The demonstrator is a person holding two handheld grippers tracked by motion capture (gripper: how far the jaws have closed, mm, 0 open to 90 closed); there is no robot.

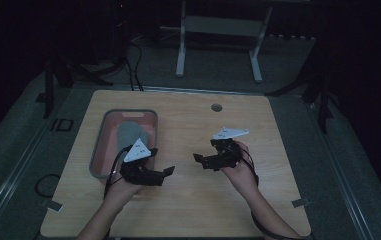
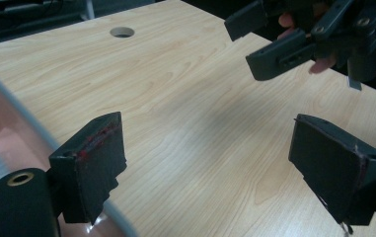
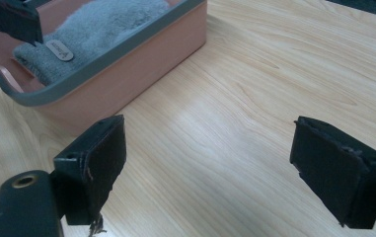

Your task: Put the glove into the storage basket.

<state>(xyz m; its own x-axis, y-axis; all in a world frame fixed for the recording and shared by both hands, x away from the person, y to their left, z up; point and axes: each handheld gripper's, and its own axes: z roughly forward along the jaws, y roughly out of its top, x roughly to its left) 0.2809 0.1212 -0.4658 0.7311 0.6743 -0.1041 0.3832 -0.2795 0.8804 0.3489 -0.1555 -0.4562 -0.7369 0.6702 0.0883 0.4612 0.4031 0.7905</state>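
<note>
Item: pink bin [image 1: 99, 145] with grey rim, our landmark, sitting on the left half of the wooden surface [image 1: 188, 200]. We are seeing a grey folded cloth [image 3: 94, 22] lying inside it, flat on the bin floor, a small oval label on its top; nothing is touching the cloth.

Item: left gripper [image 1: 167, 172]. We are holding it just beside the bin's near right corner, jaws pointing away from the bin toward the middle of the surface. In the left gripper view the jaws are standing spread wide with bare wood between them, pinching nothing, and the bin's rim is curving past the left jaw.

Item: right gripper [image 1: 200, 161]. We are holding it well to the right of the bin, jaws aimed back toward it. Its own view is showing the jaws spread, empty, with the bin's side wall ahead and to the left.

Step in hand, as we judge it: the cloth is resting in the bin and both grippers are hanging free over the surface, so we are standing between a placing and whatever follows.

Next move, as we judge it: if the cloth is to be handled again, we are needing to swing one gripper over the rim, lower open jaws onto a fold, and close there.
</note>
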